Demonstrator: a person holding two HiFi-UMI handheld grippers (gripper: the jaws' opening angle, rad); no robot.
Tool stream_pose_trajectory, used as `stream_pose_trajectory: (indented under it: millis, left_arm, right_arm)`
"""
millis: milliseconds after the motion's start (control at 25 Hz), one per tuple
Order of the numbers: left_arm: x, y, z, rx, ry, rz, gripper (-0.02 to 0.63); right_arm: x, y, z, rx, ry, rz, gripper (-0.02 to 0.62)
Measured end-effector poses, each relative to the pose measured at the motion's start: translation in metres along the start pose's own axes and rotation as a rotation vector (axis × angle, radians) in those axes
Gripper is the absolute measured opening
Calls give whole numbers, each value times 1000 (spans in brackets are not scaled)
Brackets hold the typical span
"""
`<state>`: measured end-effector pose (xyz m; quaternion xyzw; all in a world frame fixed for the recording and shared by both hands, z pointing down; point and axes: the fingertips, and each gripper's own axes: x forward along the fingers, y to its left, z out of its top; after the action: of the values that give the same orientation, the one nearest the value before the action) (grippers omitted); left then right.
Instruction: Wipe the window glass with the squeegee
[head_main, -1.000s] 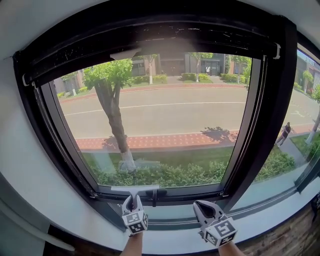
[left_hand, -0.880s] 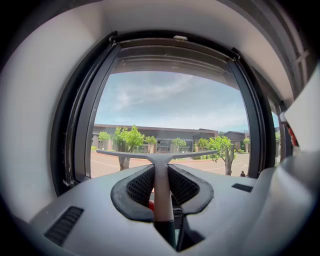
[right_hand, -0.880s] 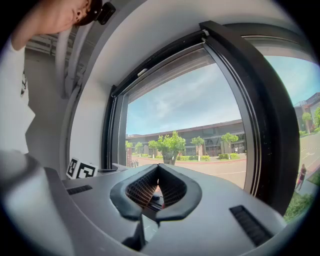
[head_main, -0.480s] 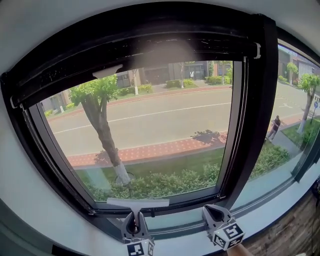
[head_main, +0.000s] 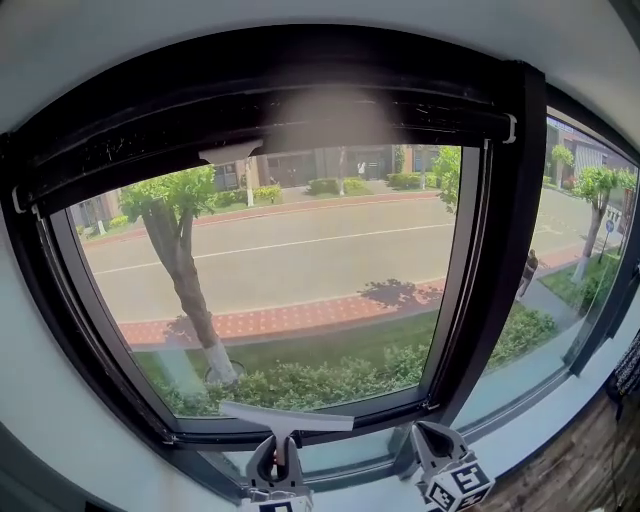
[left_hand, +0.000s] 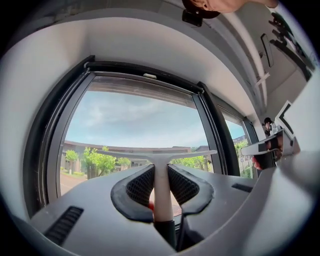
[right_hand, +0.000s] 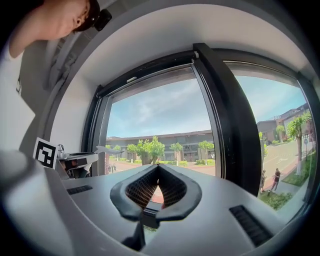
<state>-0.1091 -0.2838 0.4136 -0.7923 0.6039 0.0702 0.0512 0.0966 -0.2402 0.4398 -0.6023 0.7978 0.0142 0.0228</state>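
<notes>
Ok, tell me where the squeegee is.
Head view, bottom centre: the squeegee is clamped in the left hand-held gripper, its blade by the lower window frame.

An indoor room beside a large window with a thick black frame (head_main: 500, 250), set in a plain white wall (head_main: 40, 380). Beyond the window glass (head_main: 320, 300) lie a paved street (head_main: 300, 255), a tree (head_main: 185, 290), a hedge (head_main: 330, 382) and low buildings (head_main: 300, 165) (home or office cannot be told).
</notes>
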Motion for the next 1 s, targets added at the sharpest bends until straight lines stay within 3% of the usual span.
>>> stream_pose_trajectory:
  millis: [240, 360, 600, 840, 1000]
  left_arm:
    - [3, -25, 21, 10, -25, -46, 92]
    - [15, -42, 45, 23, -81, -40, 92]
    - [71, -73, 131, 65, -247, 38, 92]
    - [124, -78, 214, 97, -299, 44, 92]
    - [164, -65, 266, 76, -314, 59, 92]
  right_arm:
    - [-17, -47, 31, 8, -76, 52, 10]
    - [-27, -76, 42, 22, -96, 94, 10]
    - [-47, -123, 67, -13, -148, 166, 10]
    - [-57, -146, 91, -14, -195, 184, 11]
    - [-53, -144, 120, -32, -241, 198, 11]
